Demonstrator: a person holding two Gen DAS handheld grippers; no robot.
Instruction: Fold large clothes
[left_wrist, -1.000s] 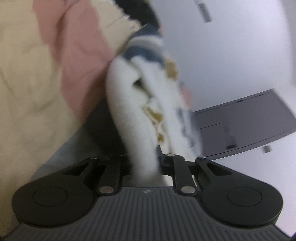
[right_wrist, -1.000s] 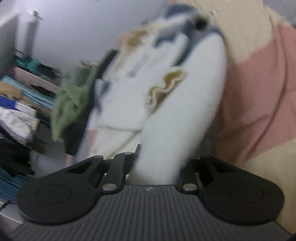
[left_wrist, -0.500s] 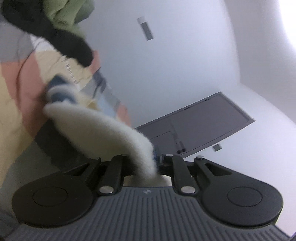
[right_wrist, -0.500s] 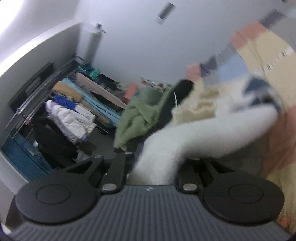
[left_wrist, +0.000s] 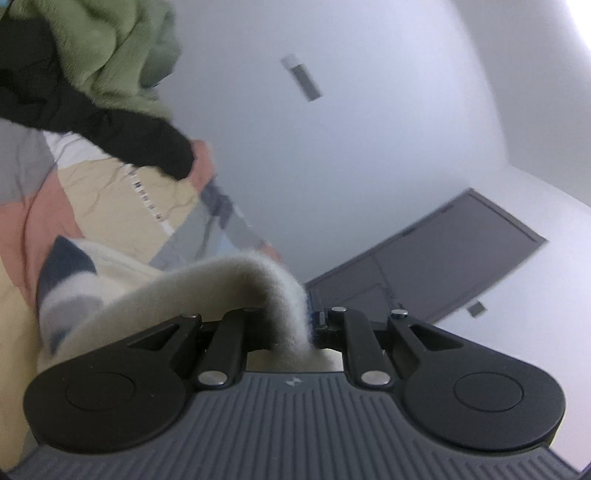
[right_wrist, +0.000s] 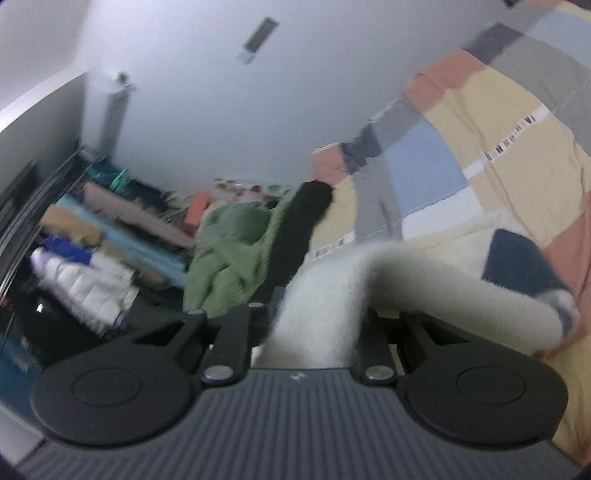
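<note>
A fluffy cream-white garment (left_wrist: 207, 291) with navy and grey patches hangs from both grippers above a bed. My left gripper (left_wrist: 295, 325) is shut on one edge of it; the fleece arches up out of the jaws and falls away to the left. In the right wrist view my right gripper (right_wrist: 317, 325) is shut on another part of the same white garment (right_wrist: 424, 284), which bends off to the right toward a navy patch (right_wrist: 517, 258). The fingertips of both grippers are hidden by the fabric.
Below lies a patchwork bedspread (right_wrist: 498, 122) in cream, pink, grey and blue. A green garment (right_wrist: 236, 251) and a black one (right_wrist: 303, 236) lie heaped at the bed's far end. A clothes rack (right_wrist: 74, 251) stands at left. A grey door (left_wrist: 443, 258) is in the white wall.
Both grippers have risen with the white garment in them. It was bunched close on the bed; now it is stretched out and hangs, and the room beyond shows.
</note>
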